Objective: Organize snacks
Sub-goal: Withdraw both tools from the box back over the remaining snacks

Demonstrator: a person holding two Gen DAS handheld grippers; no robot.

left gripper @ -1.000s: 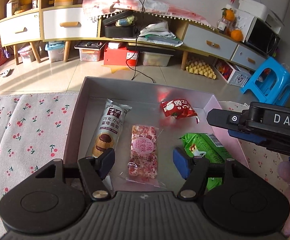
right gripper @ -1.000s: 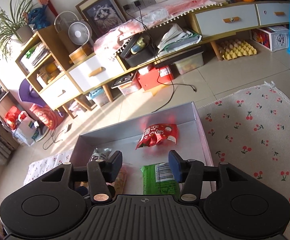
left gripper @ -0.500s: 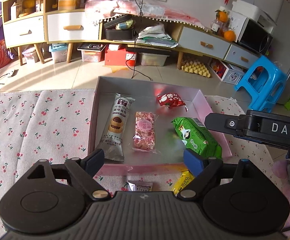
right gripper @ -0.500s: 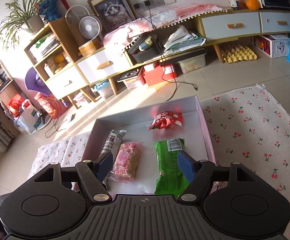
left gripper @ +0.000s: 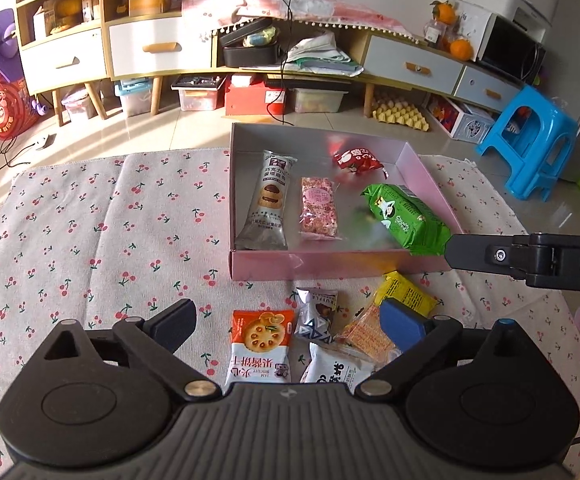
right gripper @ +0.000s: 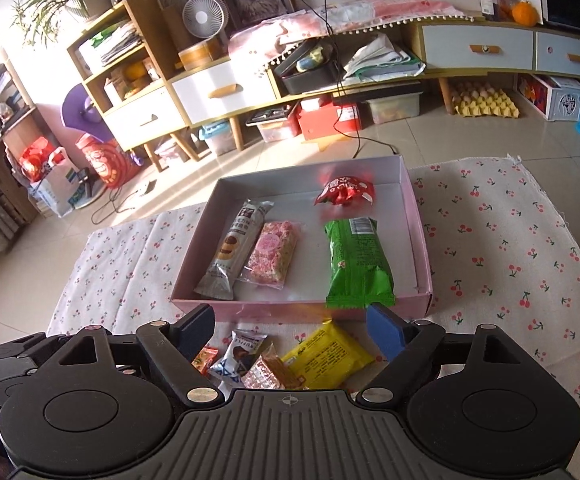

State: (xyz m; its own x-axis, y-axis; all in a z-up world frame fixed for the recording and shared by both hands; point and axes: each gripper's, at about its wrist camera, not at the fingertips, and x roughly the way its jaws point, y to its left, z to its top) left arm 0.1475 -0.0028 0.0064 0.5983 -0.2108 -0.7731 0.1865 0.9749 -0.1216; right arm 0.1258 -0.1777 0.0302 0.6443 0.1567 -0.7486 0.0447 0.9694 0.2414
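Sunlit living-room floor fills the background, with low cabinets along the wall and a cherry-print cloth [left gripper: 102, 216] spread under my work. On it sits the pink box [left gripper: 330, 265], at about 12 o'clock from both wrist cameras.

Four snacks already lie inside it: a long grey cookie pack [left gripper: 268, 200] at 9 o'clock within the box, a pink rice bar [left gripper: 319, 208] just beside it, a green pack [left gripper: 404, 216] toward 3 o'clock, and a small red packet [left gripper: 356, 159] near the far wall at about 1 o'clock.

Both claws are released. My left gripper [left gripper: 290, 322] has just been opening and stands spread wide with nothing pressed between its pads; loose snacks merely lie on the cloth beneath it. My right gripper [right gripper: 290, 330] has also just been opening and is empty, hovering over the box's near wall.

Left to do, by my reading: five packets wait outside the box at 6 o'clock from it: an orange biscuit pack [left gripper: 261, 346], a silver truffle packet [left gripper: 316, 314], a white packet [left gripper: 340, 368], a clear-wrapped orange wafer [left gripper: 364, 338] and a yellow pack [left gripper: 408, 292]. I judge the job a little under half done, with the next pick likely from this cluster.
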